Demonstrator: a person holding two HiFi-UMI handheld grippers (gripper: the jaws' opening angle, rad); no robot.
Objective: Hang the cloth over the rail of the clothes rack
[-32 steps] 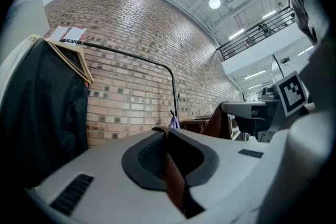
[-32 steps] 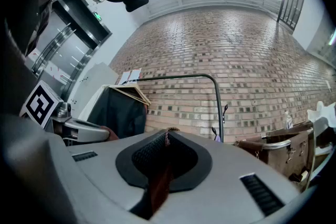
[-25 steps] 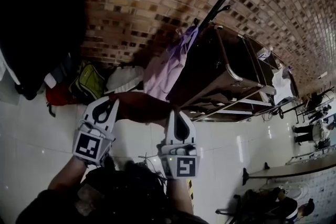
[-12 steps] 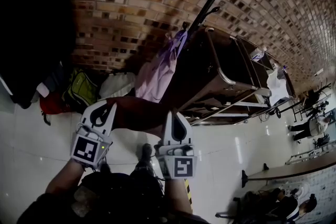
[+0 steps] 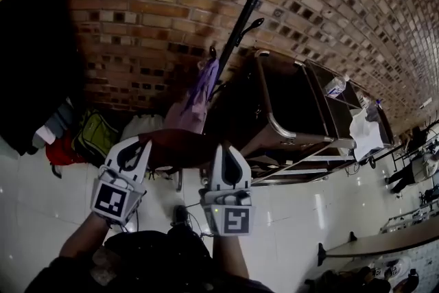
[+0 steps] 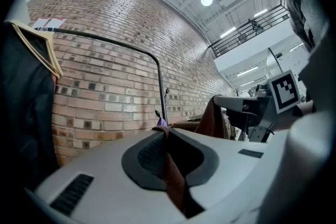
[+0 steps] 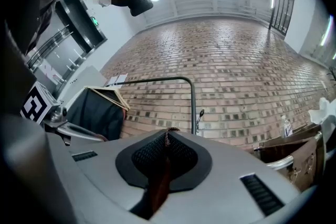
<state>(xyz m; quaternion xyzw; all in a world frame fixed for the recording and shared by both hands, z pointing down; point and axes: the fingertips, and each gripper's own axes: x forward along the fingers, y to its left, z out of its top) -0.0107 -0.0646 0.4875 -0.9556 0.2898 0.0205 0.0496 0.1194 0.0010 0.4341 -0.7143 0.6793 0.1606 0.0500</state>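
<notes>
Rust-brown cloth (image 5: 180, 146) is held spread between the left gripper (image 5: 139, 145) and right gripper (image 5: 223, 149), each set of jaws closed tight on an edge. Likely so it drapes flat over the black metal clothes rack (image 5: 250, 7). Its long axis runs left-right across lower centre, short of the rack at upper centre.

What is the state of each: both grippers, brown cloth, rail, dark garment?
left gripper, shut on the brown cloth
right gripper, shut on the brown cloth
brown cloth, held between both, not yet on the rail
rail, bare near its bend
dark garment, on a hanger
</notes>
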